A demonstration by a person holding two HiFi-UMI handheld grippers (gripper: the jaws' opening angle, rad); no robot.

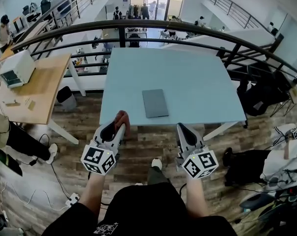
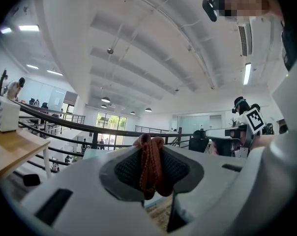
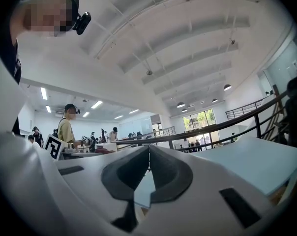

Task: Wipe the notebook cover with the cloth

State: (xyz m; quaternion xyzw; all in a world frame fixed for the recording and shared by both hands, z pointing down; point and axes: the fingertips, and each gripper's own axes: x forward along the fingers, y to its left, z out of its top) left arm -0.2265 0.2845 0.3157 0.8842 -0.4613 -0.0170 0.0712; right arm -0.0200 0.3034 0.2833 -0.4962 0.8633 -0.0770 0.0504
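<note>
Blue table with grey notebook; left tongs tight on red cloth, right tongs together.

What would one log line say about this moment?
left tool: shut on rust-red woven cloth | right tool: shut, empty | flat grey notebook: on pale blue table, apart from both tools

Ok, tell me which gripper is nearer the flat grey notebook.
Right, slightly. The right gripper is just off the near-right corner of the notebook; the left gripper, shut on the reddish cloth, is farther off its near-left.
</note>
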